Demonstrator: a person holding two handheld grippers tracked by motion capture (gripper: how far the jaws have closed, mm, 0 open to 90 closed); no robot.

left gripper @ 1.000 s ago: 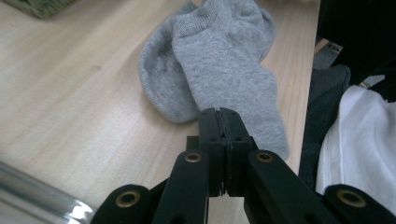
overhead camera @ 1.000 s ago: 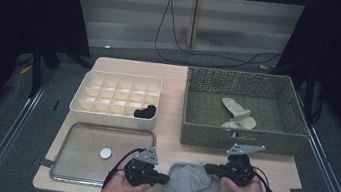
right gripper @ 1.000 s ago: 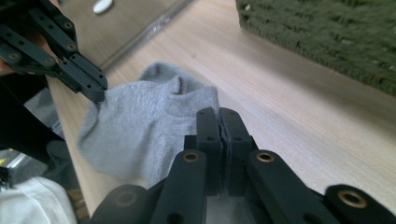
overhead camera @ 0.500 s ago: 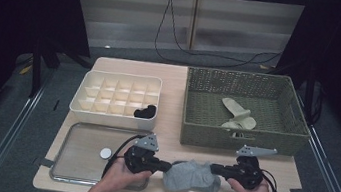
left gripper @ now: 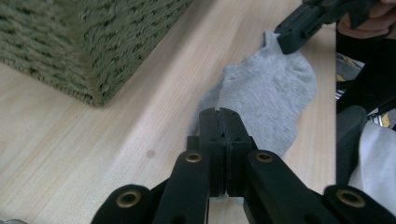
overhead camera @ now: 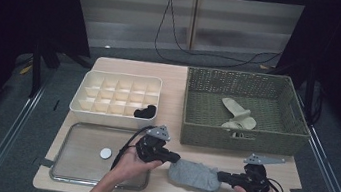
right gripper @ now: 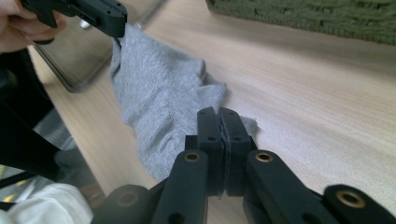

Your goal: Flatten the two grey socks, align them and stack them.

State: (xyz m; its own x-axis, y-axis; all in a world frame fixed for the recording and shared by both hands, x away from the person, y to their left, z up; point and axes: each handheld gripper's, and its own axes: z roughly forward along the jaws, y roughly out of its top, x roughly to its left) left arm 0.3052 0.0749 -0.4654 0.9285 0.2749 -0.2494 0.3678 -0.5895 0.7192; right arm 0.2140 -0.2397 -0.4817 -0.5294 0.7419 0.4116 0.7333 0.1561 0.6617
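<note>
Grippers drawn apart, left gripper [overhead camera: 174, 158] and right gripper [overhead camera: 222, 176] jaws pinching grey sock [overhead camera: 194, 175], wicker basket [overhead camera: 237, 133] behind.

The grey sock [overhead camera: 194, 174] is showing soft knitted cloth, the table [overhead camera: 176, 76] smooth pale wood, the basket [overhead camera: 238, 136] rough woven fibre, the tray [overhead camera: 80, 156] dull metal.

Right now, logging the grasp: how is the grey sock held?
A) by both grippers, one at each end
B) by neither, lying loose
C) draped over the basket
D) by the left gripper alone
A: the left gripper and the right gripper each pinch one end of the grey sock, fingers closed.
</note>
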